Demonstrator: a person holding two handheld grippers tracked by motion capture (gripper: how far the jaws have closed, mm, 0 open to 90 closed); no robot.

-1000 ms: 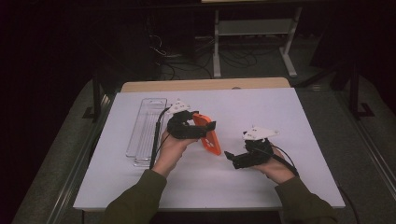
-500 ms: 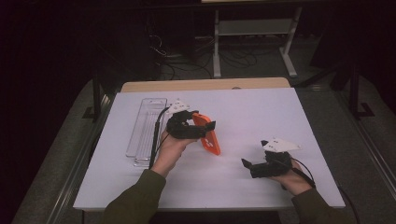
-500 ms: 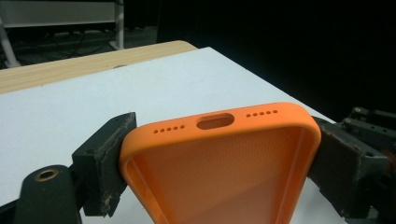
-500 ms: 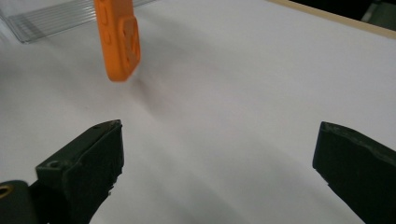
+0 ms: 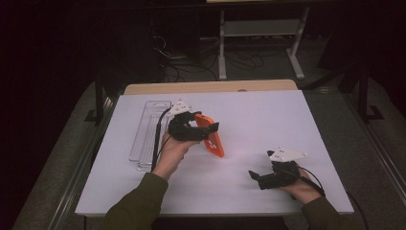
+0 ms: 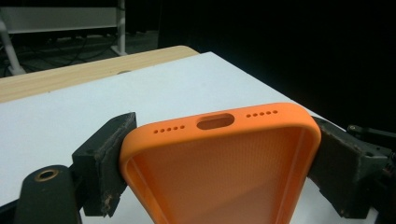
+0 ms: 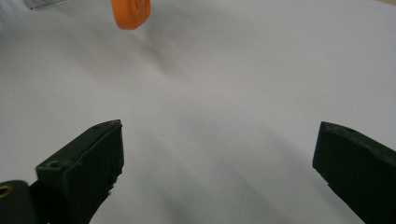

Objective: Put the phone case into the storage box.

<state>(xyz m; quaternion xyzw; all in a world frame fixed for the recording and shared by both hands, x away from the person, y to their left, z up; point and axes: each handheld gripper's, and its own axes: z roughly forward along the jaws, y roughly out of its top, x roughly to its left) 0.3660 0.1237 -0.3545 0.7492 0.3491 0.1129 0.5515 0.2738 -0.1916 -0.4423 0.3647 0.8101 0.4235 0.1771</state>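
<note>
An orange phone case (image 5: 210, 135) is held above the white table top (image 5: 268, 120), left of centre. My left gripper (image 5: 203, 128) is shut on it; in the left gripper view both black jaws press the sides of the orange phone case (image 6: 219, 163), whose port slot and speaker holes face the camera. My right gripper (image 5: 254, 177) rests low near the table's front right, open, with nothing between its jaws. In the right gripper view my right gripper (image 7: 219, 158) looks over bare white surface, and a corner of the orange phone case (image 7: 130, 13) shows at the top.
A clear plastic tray (image 5: 146, 134) lies along the table's left side, just left of my left hand. A wooden strip (image 5: 210, 86) runs along the far edge. Beyond the table a metal stand (image 5: 258, 33) and cables (image 5: 177, 62) sit on the dark floor.
My right gripper has pulled away from the case, down and right toward the table's front right. The left gripper has stayed put with the case in it.
</note>
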